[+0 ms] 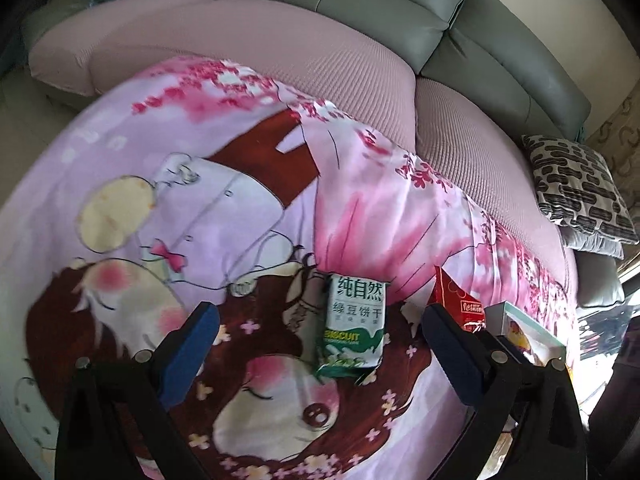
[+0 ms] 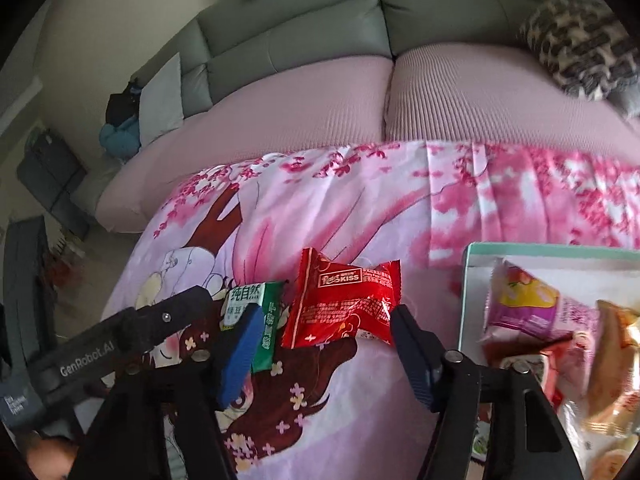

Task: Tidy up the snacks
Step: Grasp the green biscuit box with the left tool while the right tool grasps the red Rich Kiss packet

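Right tongs (image 2: pixel 320 344) half closed around crinkly red foil snack packet (image 2: pixel 340 304) on the pink printed cloth (image 2: pixel 360 208), not yet pinching; left tongs (image 1: pixel 320 344) open above green-and-white biscuit packet (image 1: pixel 354 326). Close gently on the middle, lift straight, carry toward the pale-rimmed box (image 2: pixel 520 250) at right.

The left tongs (image 1: pixel 320 344) are built from black angular arms, each tipped with a blue rectangular pad, and a round silver screw head is set at each arm's joints. The right tongs (image 2: pixel 320 354) are made the same way, with ribbed blue pads on black arms and silver screws. In the right wrist view the left tongs' black body is seen from outside, marked "GenRobot.AI" in pale lettering
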`<state>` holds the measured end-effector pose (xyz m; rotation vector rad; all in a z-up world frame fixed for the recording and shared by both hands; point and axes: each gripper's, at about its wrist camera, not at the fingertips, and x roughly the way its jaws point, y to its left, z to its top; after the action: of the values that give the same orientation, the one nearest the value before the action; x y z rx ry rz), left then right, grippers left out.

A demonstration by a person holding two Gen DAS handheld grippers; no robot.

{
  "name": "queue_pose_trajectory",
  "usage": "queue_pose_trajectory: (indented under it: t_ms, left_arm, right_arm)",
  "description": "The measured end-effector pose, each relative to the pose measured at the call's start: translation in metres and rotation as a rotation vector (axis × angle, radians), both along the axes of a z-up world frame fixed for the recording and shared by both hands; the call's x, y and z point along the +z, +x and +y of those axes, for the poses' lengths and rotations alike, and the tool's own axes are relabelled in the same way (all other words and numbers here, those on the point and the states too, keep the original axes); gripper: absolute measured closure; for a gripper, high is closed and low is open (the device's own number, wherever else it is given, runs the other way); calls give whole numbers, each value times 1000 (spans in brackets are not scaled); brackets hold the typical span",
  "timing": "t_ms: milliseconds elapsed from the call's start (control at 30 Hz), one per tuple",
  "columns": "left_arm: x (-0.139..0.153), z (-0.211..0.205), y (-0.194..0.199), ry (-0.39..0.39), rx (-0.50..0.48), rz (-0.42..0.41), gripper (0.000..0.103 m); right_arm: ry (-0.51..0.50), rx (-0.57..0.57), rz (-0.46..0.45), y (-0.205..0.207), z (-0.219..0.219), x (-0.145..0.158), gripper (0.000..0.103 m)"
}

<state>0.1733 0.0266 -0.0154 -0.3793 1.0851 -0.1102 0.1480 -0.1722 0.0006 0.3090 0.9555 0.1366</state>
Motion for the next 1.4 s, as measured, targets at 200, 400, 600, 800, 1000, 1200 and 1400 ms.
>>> queue_pose_trajectory:
  t_ms: [200,400,600,800,1000,1200,1400]
  left_arm:
    - [-21,-5,12,-96,-11,44,6]
    - [-30,-9,21,-127,-20,66,16]
    - [-36,-9,25,-126,-10,85,19]
    - [-36,-11,24,-36,-4,96,19]
    - [-32,-3,22,69,23,102,19]
    - [-30,18,19,107,73,111,19]
    - [-34,11,21,82,48,127,19]
  right_arm:
    - [13,-4,34,14,-3,-15,40]
    - [-13,0,46,22,-4,-23,42]
    - [-44,41,33,28,-1,-26,42]
    - [-90,95,25,30,3,-24,41]
    - [-105,99,22,29,3,-22,41]
    - [-171,127,13,30,9,-19,40]
    - [-222,164,20,36,17,-21,36]
